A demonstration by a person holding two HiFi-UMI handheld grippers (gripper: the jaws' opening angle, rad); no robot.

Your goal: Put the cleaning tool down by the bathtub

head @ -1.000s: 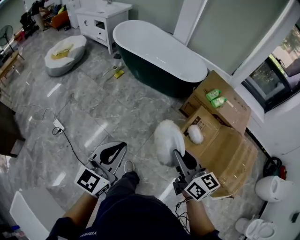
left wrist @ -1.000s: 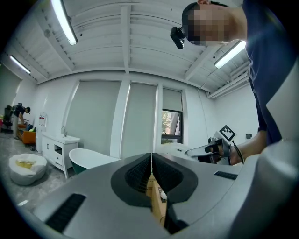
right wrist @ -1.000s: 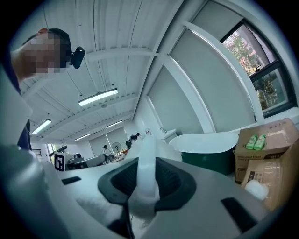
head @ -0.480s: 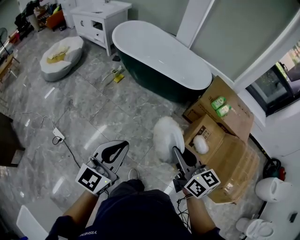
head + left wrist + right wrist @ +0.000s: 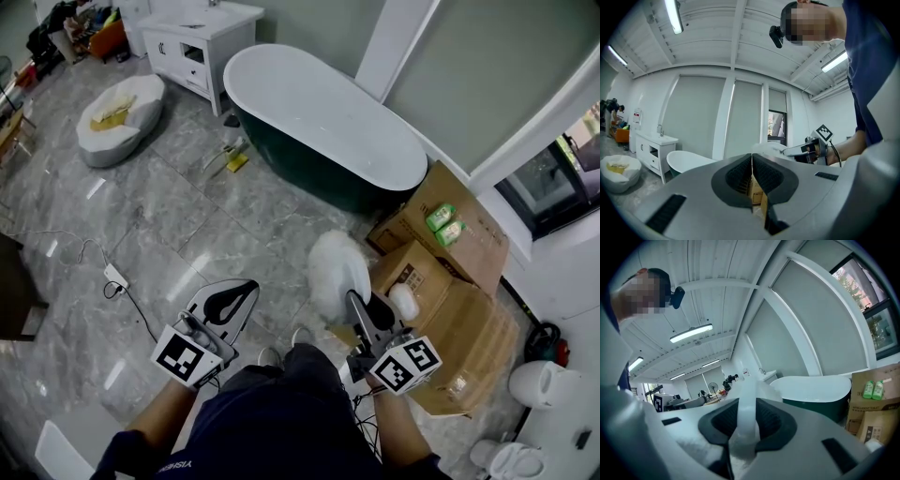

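The cleaning tool is a fluffy white duster (image 5: 337, 277) with a pale plastic handle (image 5: 746, 420). My right gripper (image 5: 361, 317) is shut on that handle and holds the duster's head up over the floor, short of the bathtub (image 5: 323, 122). The tub is white inside and dark green outside, and it also shows in the right gripper view (image 5: 813, 387). My left gripper (image 5: 228, 304) hangs at the lower left of the head view with its jaws together and nothing between them (image 5: 752, 176).
Cardboard boxes (image 5: 441, 281) stand right of the tub, two green bottles (image 5: 442, 223) on one and a white object (image 5: 403, 302) on another. A white vanity (image 5: 202, 42), a grey beanbag (image 5: 117, 111), a yellow item (image 5: 234, 159) and a cable with socket (image 5: 114, 277) lie on the marble floor.
The view has shifted a little toward the tub. Both grippers keep the same pose, and the duster stays in the right one.
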